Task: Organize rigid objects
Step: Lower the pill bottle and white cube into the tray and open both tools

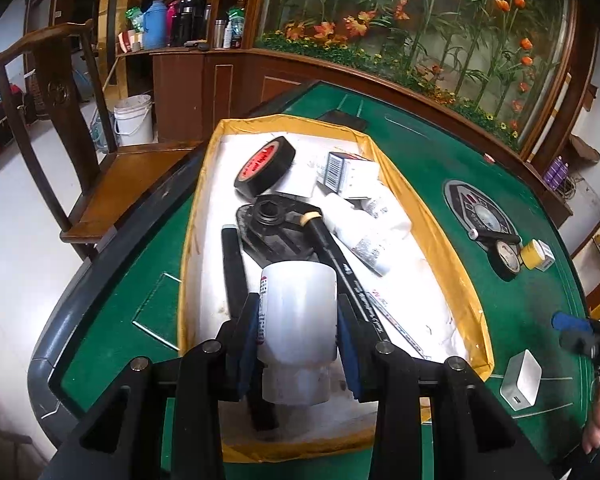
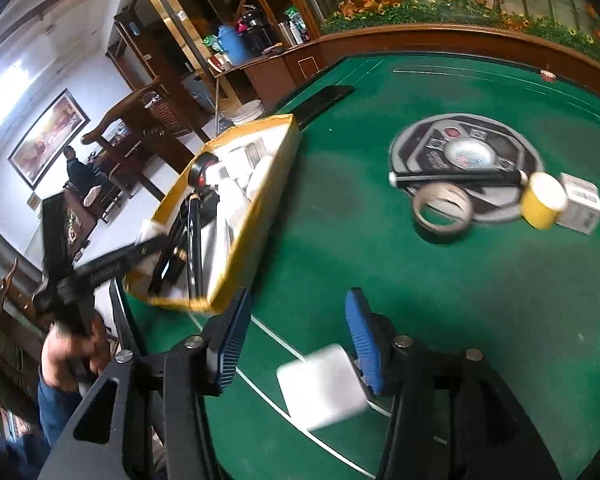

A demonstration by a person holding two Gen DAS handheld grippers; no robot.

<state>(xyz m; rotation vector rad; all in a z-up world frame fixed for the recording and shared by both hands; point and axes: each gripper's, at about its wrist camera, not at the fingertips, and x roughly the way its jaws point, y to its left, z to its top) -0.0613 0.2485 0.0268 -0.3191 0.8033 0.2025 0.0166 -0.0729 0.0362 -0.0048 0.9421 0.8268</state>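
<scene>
we hold a white bottle (image 1: 298,312) clenched in our left tongs (image 1: 298,320) over the half-filled yellow-rimmed box (image 1: 428,216); our right tongs (image 2: 296,336) stand released, seemingly around the white charger (image 2: 320,386); tape rolls (image 2: 442,210) and a small carton (image 2: 580,202) still wait on the green surface (image 2: 460,320).

The yellow-rimmed box (image 1: 432,216) was crowded: a black tape roll (image 1: 265,168), small cartons (image 1: 350,172), a black bracket (image 1: 272,228) and a long pen (image 1: 352,280) left little bare floor. Open green felt (image 2: 440,280) was seen between the box and a far cluster of tape ring (image 2: 442,210), yellow cup (image 2: 542,200) and carton (image 2: 580,202). A white adapter (image 2: 320,386) lay in the near path.
</scene>
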